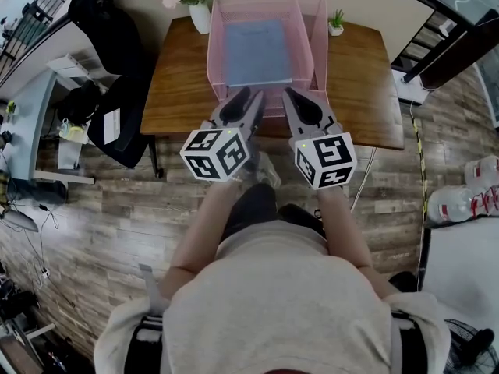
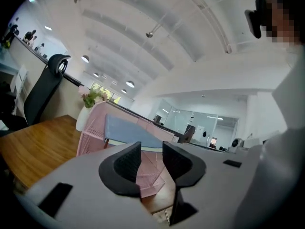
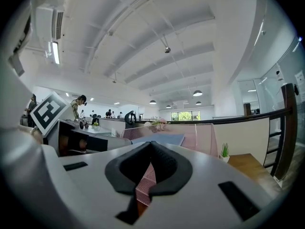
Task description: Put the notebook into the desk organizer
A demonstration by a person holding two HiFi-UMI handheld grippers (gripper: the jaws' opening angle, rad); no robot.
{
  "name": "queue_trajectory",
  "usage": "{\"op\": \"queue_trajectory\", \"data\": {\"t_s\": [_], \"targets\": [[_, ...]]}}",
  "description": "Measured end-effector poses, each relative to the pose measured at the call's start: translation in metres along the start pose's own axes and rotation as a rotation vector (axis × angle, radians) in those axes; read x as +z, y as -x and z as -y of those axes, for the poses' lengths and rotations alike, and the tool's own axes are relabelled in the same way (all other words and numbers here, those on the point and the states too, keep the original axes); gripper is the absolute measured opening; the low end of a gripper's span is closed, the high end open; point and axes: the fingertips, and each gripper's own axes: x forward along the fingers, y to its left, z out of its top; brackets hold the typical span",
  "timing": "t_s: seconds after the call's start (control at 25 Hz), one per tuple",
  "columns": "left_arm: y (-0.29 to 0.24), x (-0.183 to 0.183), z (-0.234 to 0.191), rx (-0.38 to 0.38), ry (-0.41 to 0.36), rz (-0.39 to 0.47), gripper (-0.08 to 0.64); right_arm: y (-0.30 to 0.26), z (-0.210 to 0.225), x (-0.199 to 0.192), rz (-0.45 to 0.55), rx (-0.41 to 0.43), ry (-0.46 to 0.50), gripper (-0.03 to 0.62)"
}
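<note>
the wooden desk [image 1: 179, 92] fills the top of your head view, with a black office chair [image 1: 117, 76] parked at its left end. the pink mesh desk organizer [image 1: 320, 45] stands on the far middle of the desk, and the blue notebook [image 1: 256, 51] lies flat inside it on its upper tray. you hold both grippers level, side by side, at the near edge of the organizer and pointing at it. whether either one touches the mesh cannot be told. your left gripper [image 1: 251, 98] has its jaws well apart with nothing between them; in the left gripper view only the organizer's pink mesh shows through the gap. your right gripper [image 1: 296, 98] has its jaws closed tip to tip on nothing; a sliver of mesh shows behind them. a white vase of flowers [image 1: 199, 10] stands at the organizer's back left corner. a small potted plant [image 1: 336, 22] sits just beside its back right corner.
</note>
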Motion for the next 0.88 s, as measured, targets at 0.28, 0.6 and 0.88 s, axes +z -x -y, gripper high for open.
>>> {"op": "queue_trajectory", "data": {"t_s": [0.28, 0.6, 0.88], "targets": [[0.006, 0.014, 0.016, -0.007, -0.158, 0.026, 0.092, 0.003, -0.002, 0.005, 0.011, 0.017, 0.009, 0.011], [0.010, 0.024, 0.028, -0.029, -0.253, 0.019, 0.032, 0.003, -0.009, 0.013, 0.031, 0.041, 0.018, 0.011], [0.012, 0.026, 0.042, -0.078, -0.297, 0.001, 0.011, 0.006, -0.010, 0.014, 0.031, 0.064, 0.033, 0.011]]}}
